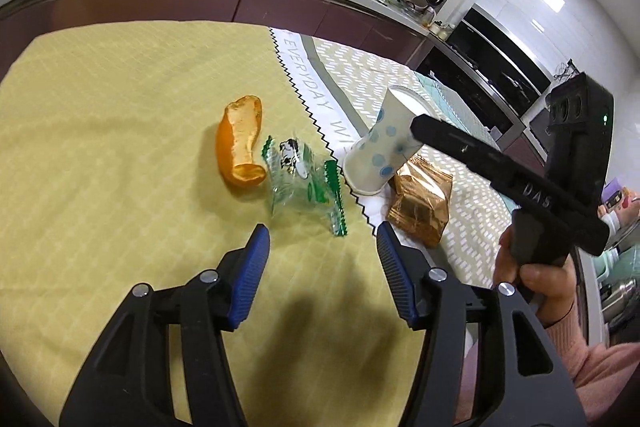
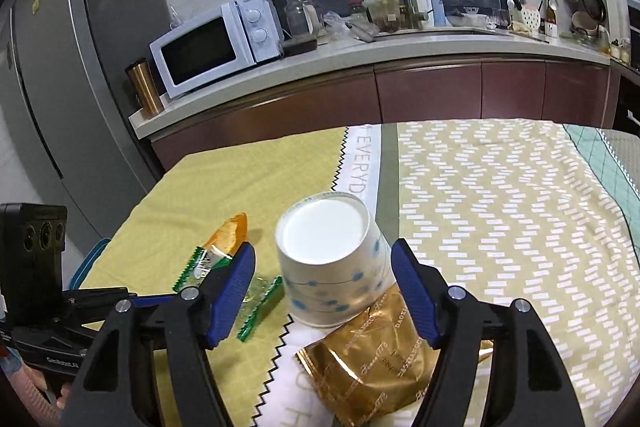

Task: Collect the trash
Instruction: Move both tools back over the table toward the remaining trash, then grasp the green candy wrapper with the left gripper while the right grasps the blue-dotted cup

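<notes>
Nothing collected yet: peel point(image 1: 240, 143), wrapper point(image 1: 304, 183), cup point(image 1: 384, 143), gold bag point(image 1: 422, 203) mid-frame. L tongs point(image 1: 322, 243) & R tongs point(image 2: 322, 271) released, prob. empty.

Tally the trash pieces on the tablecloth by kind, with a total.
Orange peel: 1
Clear wrapper with green edges: 1
Paper cup with blue dots, upside down: 1
Gold foil wrapper: 1
Total: 4
</notes>
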The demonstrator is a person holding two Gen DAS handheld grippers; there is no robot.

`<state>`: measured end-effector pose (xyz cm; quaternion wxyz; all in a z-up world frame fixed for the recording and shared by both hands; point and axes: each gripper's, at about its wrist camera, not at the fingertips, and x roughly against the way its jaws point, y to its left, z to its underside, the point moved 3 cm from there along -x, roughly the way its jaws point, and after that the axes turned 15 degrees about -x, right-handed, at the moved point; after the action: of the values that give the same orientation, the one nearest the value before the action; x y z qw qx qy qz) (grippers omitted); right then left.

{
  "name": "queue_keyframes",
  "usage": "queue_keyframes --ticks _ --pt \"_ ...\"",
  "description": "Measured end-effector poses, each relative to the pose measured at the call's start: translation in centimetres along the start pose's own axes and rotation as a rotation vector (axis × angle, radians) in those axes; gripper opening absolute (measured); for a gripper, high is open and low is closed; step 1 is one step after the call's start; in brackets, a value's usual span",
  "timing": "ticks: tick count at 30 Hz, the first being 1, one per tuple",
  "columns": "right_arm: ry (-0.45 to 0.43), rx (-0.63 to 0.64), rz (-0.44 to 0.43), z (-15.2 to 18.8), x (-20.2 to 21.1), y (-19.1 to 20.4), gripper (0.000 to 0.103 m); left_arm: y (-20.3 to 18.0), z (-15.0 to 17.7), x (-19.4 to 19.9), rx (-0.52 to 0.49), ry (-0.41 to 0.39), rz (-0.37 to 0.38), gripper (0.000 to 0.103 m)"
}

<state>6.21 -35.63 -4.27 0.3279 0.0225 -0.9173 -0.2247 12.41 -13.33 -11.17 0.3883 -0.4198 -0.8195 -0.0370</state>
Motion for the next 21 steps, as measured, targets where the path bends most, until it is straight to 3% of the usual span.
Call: queue_keyframes --ticks 11,21 --pt "0.010 -0.001 -0.020 -0.1 -0.9 -0.1 0.068 1.8 -1.2 -3.1 0.121 0.016 0.048 0.052" --pt "0.019 0.010 -0.029 -0.1 -1.2 -0.2 0.061 3.7 -1.3 -4.8 0.206 0.022 0.124 0.027"
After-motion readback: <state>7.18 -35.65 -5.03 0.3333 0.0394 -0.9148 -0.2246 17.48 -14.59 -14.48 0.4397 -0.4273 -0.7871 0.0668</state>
